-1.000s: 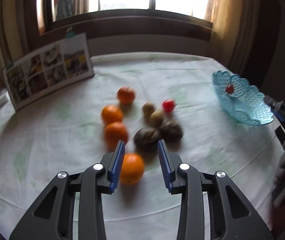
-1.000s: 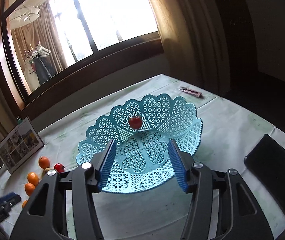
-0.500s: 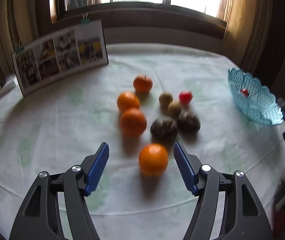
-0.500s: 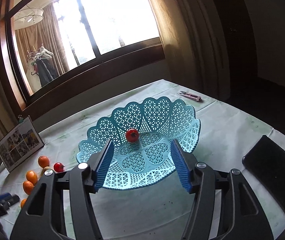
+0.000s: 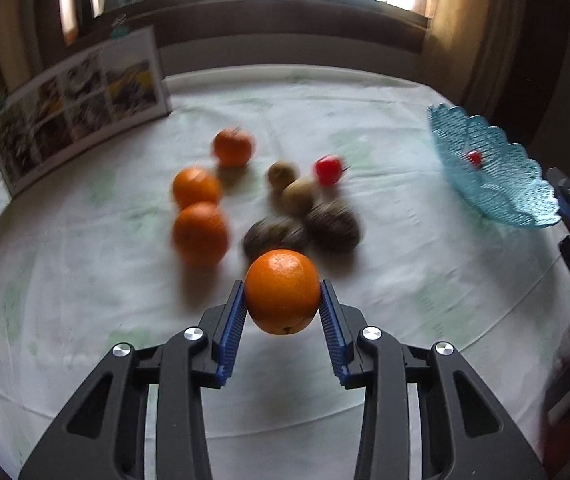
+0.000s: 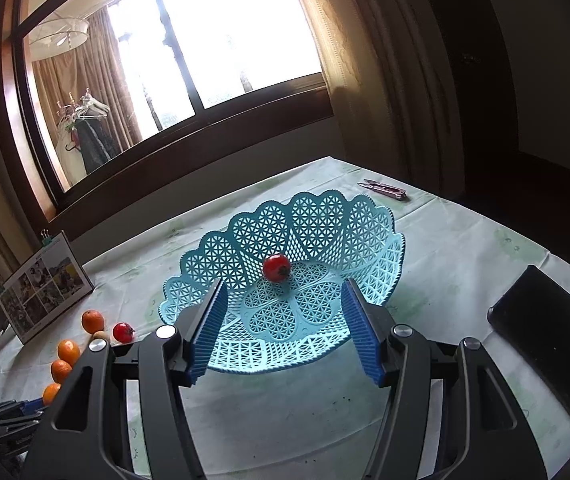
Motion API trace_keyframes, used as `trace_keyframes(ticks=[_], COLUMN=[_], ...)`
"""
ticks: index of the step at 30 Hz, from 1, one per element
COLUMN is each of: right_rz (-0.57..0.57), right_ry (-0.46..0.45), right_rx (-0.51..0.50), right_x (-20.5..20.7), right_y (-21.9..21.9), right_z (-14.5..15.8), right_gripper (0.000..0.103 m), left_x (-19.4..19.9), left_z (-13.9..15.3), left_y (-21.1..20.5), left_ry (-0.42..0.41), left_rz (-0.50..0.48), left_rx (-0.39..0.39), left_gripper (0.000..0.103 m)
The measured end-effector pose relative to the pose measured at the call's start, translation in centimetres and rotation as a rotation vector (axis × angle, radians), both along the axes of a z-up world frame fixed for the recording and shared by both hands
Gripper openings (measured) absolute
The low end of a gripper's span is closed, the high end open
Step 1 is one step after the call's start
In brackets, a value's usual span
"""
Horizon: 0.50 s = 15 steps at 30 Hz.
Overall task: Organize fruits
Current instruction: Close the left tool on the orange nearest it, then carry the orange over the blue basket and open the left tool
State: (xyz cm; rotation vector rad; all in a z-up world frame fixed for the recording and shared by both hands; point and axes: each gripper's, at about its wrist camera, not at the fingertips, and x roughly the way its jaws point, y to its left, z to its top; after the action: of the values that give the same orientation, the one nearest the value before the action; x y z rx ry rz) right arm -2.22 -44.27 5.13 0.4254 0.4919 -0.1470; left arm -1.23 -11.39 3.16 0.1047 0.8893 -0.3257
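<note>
A: Left gripper (image 5: 281, 300)?
B: Clenched on an orange (image 5: 281, 291), both blue pads pressing its sides, dead centre between jaws.
A: Right gripper (image 6: 283, 334)?
B: Jaws spread, holding nothing; basket (image 6: 325, 216) beyond them, red fruit (image 6: 276, 267) at 12 o'clock.

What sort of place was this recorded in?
Probably a home dining room: a cloth-covered table by a curtained window, clothes hangers beyond the glass, and a photo calendar standing on the table.
</note>
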Motion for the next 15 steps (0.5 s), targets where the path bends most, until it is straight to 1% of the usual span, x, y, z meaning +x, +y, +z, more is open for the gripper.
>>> trace_keyframes(ticks=[4, 8, 11, 15], right_rz=[-0.017, -0.041, -0.068, -0.089], right_ry=[0.004, 0.007, 0.002, -0.005], right_rx=[0.004, 0.013, 0.014, 0.018], right_x=[-0.1, -0.3, -0.5, -0.8], right_y=[-0.4, -0.8, -1.2, -1.6], right_z=[-0.1, -0.2, -0.1, 0.0], right_gripper=[0.061, 0.061, 0.061, 0.061], left_x=[0.2, 0.7, 1.2, 1.9], left_z=[1.8, 3.4, 4.1, 4.9], left_y=[-3.7, -7.7, -10.3, -13.7], left_ry=[-0.041, -0.07, -0.087, -0.098], left_rz=[-0.085, -0.176, -0.219, -0.277], left_rx=[-0.007, -0.036, -0.045, -0.078], left_gripper=[0.037, 0.037, 0.037, 0.037])
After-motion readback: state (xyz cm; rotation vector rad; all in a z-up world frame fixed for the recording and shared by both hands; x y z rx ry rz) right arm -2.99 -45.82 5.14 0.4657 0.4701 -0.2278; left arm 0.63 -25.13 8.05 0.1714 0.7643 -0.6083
